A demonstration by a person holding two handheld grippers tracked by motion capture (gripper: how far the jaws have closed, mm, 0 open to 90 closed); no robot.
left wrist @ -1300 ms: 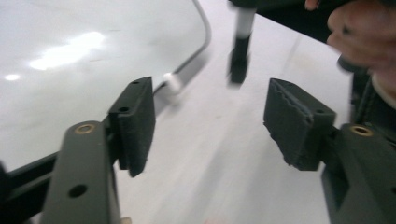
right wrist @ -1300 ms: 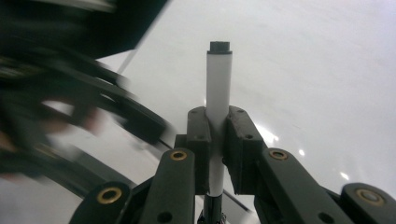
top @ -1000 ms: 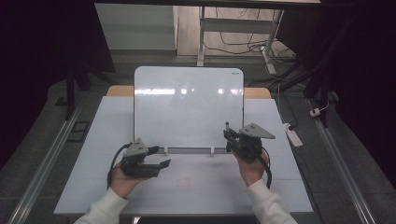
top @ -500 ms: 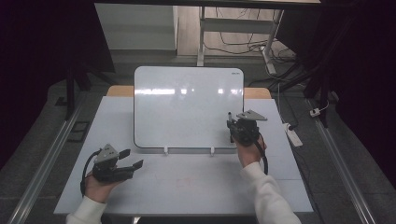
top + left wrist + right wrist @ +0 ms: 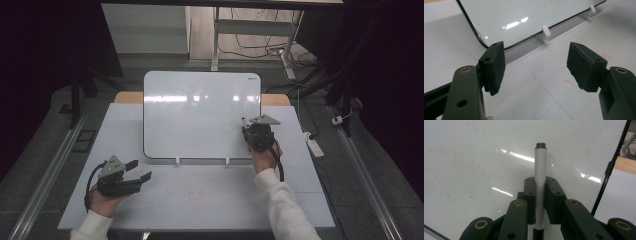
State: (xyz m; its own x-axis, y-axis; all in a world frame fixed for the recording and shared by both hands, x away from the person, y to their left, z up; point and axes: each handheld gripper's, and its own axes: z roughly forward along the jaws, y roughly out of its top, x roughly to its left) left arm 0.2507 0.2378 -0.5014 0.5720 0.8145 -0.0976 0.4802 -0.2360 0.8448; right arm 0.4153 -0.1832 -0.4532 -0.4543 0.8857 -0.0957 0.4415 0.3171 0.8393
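Clamped in the right gripper, a white cylindrical marker is aimed at the unmarked glossy whiteboard; writing remains undone.

Marker: slim white barrel with a black end, the black end pointing toward the board's face. It sits clamped between the jaws of the right gripper, lengthwise along them, its forward part projecting past the pads. In the high view it shows as a thin dark stick in front of the board's right side.

Whiteboard: white, rounded corners, thin dark edge, propped tilted on two small white feet on the table. Surface unmarked, with faint smudges and light reflections.
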